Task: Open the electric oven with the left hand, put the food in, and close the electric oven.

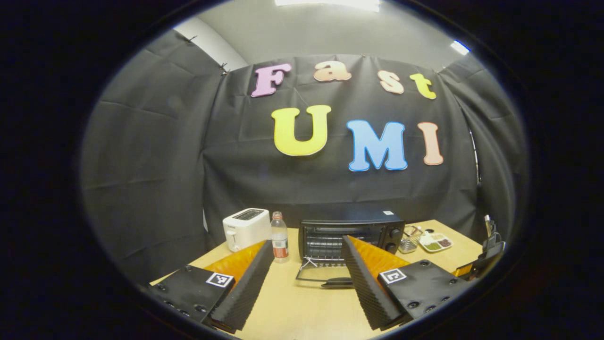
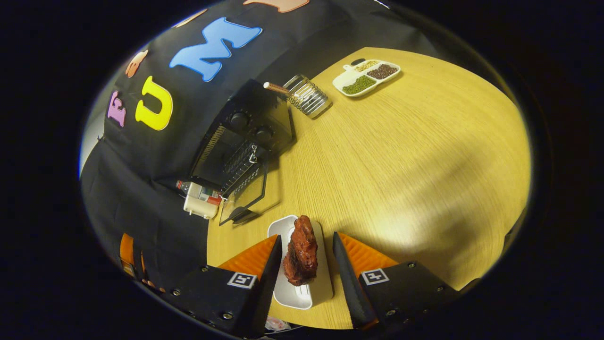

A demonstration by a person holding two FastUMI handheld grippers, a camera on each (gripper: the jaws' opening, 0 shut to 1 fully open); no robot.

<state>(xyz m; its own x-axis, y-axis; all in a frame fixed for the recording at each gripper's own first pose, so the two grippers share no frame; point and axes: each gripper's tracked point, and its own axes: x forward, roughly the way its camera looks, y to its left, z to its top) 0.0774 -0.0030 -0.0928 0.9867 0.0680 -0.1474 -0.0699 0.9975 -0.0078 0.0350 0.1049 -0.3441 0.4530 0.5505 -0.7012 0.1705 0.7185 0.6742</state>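
The black electric oven [image 1: 351, 238] is seen at 12 o'clock on the pale wooden surface [image 1: 302, 307], its glass door [image 1: 321, 274] lowered; the left gripper [image 1: 306, 283] is held spread and empty. The glazed brown meat [image 2: 301, 252] on a white tray [image 2: 296, 293] is flanked, untouched, by the spread right gripper [image 2: 304, 278]

Wooden table [image 2: 415, 156] and its load
Oven [image 1: 349, 233] at 12 o'clock; toaster [image 1: 246, 228], bottle [image 1: 280, 237] at 11; divided dish [image 1: 436, 242] at 2; white tray [image 2: 302, 293] nearest.

The left gripper [image 1: 306, 269] is held level above the table, fingers spread wide. The right gripper [image 2: 304, 264] is tilted downward, fingers likewise parted.
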